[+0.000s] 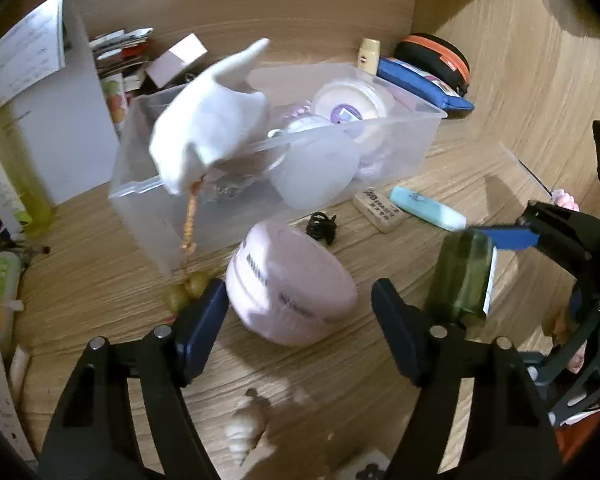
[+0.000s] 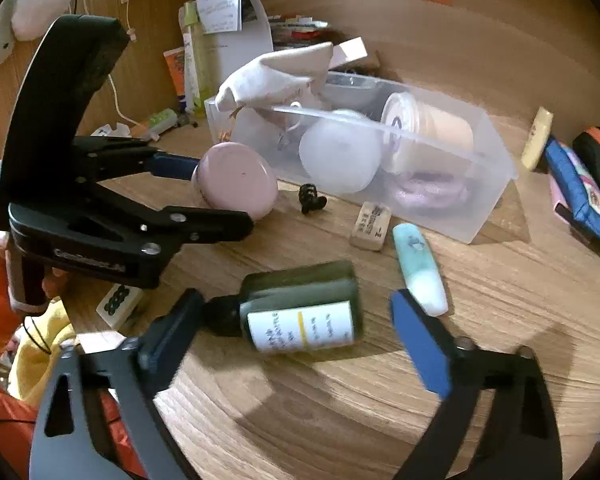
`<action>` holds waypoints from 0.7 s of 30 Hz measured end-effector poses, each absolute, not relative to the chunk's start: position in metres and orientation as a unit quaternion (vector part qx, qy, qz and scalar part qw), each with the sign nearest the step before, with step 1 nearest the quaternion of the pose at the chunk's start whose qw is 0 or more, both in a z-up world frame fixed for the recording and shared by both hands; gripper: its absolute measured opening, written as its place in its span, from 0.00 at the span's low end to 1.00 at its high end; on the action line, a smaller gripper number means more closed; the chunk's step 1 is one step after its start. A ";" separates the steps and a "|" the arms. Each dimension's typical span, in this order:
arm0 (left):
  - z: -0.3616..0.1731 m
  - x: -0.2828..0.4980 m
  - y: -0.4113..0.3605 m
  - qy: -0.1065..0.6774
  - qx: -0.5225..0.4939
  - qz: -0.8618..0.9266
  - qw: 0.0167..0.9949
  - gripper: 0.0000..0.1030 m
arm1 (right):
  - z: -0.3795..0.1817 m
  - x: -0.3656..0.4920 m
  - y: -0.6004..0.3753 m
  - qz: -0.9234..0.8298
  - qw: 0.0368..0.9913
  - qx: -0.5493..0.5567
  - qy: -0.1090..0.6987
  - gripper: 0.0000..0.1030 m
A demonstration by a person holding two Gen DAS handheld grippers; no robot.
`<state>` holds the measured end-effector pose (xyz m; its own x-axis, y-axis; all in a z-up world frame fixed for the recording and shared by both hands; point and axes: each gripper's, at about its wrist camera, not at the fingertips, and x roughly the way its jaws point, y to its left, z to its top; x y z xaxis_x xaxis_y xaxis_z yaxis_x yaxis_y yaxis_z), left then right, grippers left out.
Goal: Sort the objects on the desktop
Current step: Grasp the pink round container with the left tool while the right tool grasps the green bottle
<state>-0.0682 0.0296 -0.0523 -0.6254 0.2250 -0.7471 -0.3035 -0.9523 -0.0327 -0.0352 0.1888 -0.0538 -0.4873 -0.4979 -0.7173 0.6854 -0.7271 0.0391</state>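
Observation:
A pink round jar point(image 1: 292, 284) lies on its side on the wooden desk between the fingers of my left gripper point(image 1: 298, 316). The left pad is at the jar's edge, the right pad stands clear of it, so the gripper is open. The right wrist view shows that left gripper point(image 2: 220, 194) straddling the jar point(image 2: 236, 178). A dark green bottle point(image 2: 300, 312) with a white label lies on its side between the fingers of my right gripper point(image 2: 296, 332), which is open, with a gap at the bottle's base. The bottle point(image 1: 460, 276) also shows in the left wrist view.
A clear plastic bin point(image 1: 400, 148) behind holds round tubs, with a white cloth pouch point(image 1: 212, 128) over its rim. A black hair clip point(image 1: 320, 228), eraser point(image 1: 380, 208), teal tube point(image 1: 428, 208) and shell point(image 1: 248, 428) lie loose. A blue pouch point(image 1: 424, 84) sits at the back right.

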 end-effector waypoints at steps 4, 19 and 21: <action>-0.059 -0.072 0.036 0.057 -0.415 0.896 0.148 0.59 | -0.056 -0.038 0.195 -0.848 0.354 0.377 0.113 0.76; -0.042 -0.052 0.026 0.009 -0.378 0.912 0.159 0.59 | -0.027 -0.043 0.210 -0.871 0.343 0.340 0.096 0.76; -0.037 -0.048 0.026 0.005 -0.370 0.915 0.161 0.59 | -0.022 -0.047 0.214 -0.875 0.337 0.336 0.091 0.76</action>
